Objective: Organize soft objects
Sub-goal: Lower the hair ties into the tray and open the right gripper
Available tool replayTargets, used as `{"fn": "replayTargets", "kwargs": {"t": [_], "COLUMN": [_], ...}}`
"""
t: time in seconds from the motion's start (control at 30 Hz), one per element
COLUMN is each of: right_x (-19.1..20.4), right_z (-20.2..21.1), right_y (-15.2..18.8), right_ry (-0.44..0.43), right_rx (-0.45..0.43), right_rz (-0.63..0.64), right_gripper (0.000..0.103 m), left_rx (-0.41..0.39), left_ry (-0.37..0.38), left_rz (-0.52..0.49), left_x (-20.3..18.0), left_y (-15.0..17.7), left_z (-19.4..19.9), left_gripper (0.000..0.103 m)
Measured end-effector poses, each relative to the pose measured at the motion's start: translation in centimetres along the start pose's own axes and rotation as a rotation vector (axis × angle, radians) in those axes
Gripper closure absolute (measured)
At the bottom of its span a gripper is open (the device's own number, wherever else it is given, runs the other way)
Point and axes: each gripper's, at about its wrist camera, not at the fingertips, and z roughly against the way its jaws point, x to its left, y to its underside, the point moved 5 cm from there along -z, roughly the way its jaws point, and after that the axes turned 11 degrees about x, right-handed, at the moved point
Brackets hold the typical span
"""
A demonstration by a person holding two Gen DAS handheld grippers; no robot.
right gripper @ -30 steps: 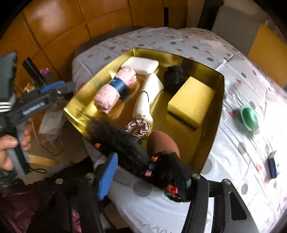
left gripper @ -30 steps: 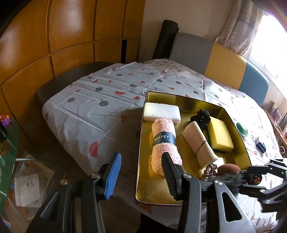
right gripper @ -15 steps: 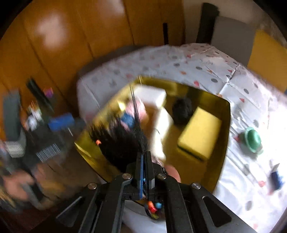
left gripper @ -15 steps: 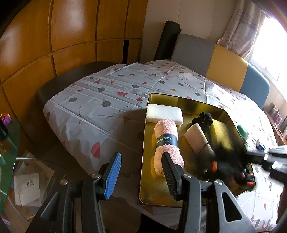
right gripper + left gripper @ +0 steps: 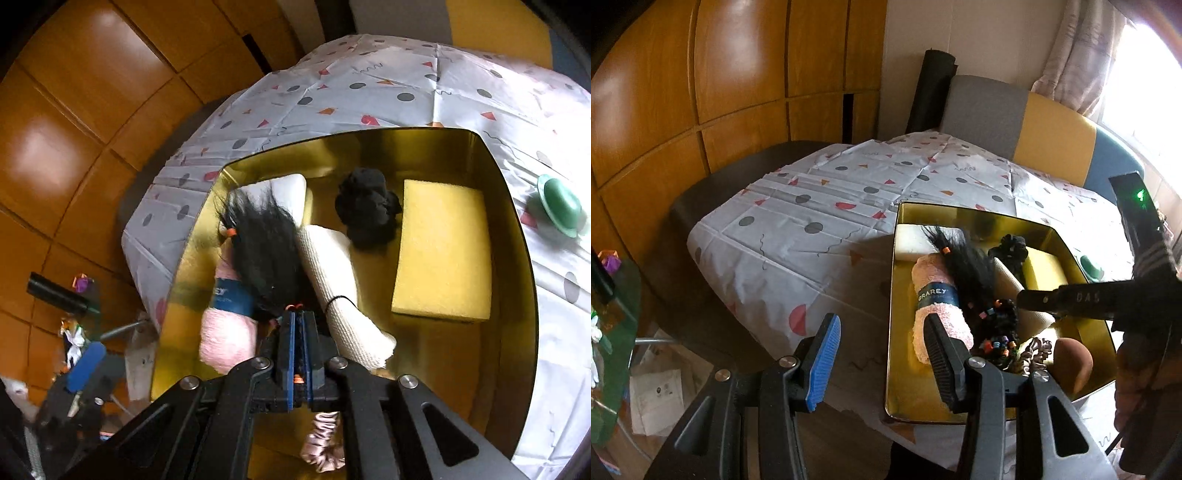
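My right gripper (image 5: 298, 325) is shut on a black hair piece with coloured beads (image 5: 264, 251) and holds it over the gold tray (image 5: 424, 136); it also shows in the left wrist view (image 5: 971, 273). Under the hair lie a pink rolled towel (image 5: 938, 299), a cream rolled cloth (image 5: 343, 295), a white sponge (image 5: 291, 192), a black scrunchie (image 5: 369, 210) and a yellow sponge (image 5: 443, 251). A pink satin scrunchie (image 5: 321, 439) and a brown puff (image 5: 1071, 362) lie at the tray's near end. My left gripper (image 5: 882, 362) is open and empty at the tray's near left corner.
The tray sits on a table with a patterned white cloth (image 5: 820, 221). A green lid (image 5: 559, 206) lies on the cloth right of the tray. A grey, yellow and blue bench (image 5: 1034, 125) stands behind. A glass side table (image 5: 609, 302) is at the left.
My right gripper closed on the black hair piece, lifted it from the tray's near edge and carried it forward over the pink towel. The left gripper stayed still.
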Motion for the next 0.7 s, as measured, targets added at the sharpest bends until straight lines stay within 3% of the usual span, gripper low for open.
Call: {"fn": "replayTargets", "kwargs": {"t": [0.3,0.7], "right_x": [-0.1,-0.7], "right_z": [2.8,7.0], "right_y": [2.2,4.2], "right_ry": [0.08,0.208], "right_rx": [-0.092,-0.214], "right_rz": [0.093,0.179], "right_gripper": [0.064,0.053], "left_rx": [-0.011,-0.022], "left_ry": [0.0,0.007], "left_rz": [-0.022,-0.097], "left_x": [-0.7,-3.5], "left_y": [0.2,0.6], "left_z": [0.5,1.5], "left_gripper": [0.056,0.056]}}
